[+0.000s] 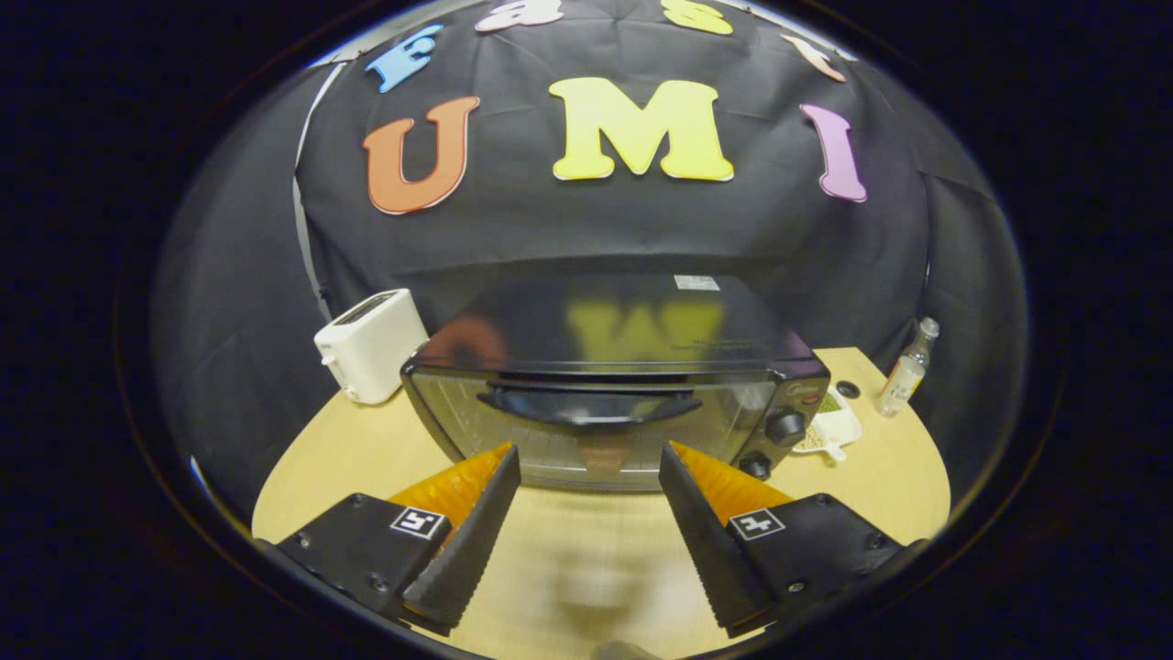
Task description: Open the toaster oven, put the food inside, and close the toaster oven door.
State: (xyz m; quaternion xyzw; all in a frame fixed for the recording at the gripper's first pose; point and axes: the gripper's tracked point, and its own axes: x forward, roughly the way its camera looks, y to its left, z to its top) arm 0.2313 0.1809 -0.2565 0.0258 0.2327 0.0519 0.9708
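Note:
A black toaster oven stands on the light wooden table, just ahead of my fingers. Its glass door is closed, with a dark curved handle across the top of the door. Two knobs sit on the oven's right side. A white dish with food lies on the table right of the oven, partly hidden by it. My gripper is open, its fingers wide apart and holding nothing, with the fingertips close in front of the lower door.
A white pop-up toaster stands left of the oven. A small clear bottle stands at the far right of the table, beside a dark round spot. The black cloth wall hangs close behind.

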